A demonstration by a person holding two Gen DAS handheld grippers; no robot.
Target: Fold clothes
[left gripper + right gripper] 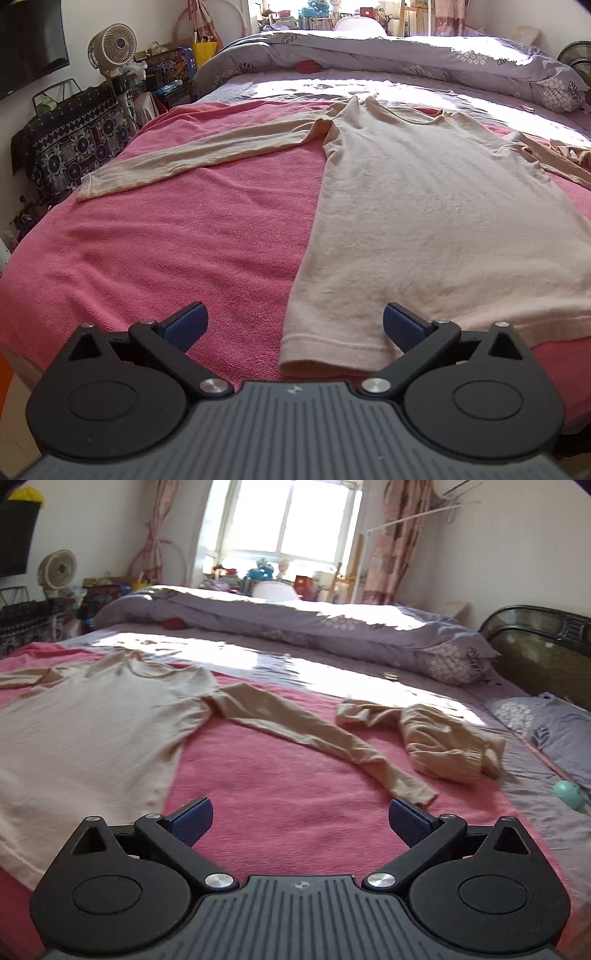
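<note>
A beige long-sleeved shirt lies flat on a pink blanket with its hem toward me. Its left sleeve stretches out to the left. In the right wrist view the same shirt fills the left side and its other sleeve runs out to the right. My left gripper is open just above the hem's left corner, which lies between the fingers, untouched by the pads. My right gripper is open over bare blanket, the sleeve cuff just beyond its right finger.
A crumpled beige garment lies right of the sleeve. A rolled lilac duvet crosses the far side of the bed. A teal ball sits near the right edge. A fan and patterned bags stand left of the bed.
</note>
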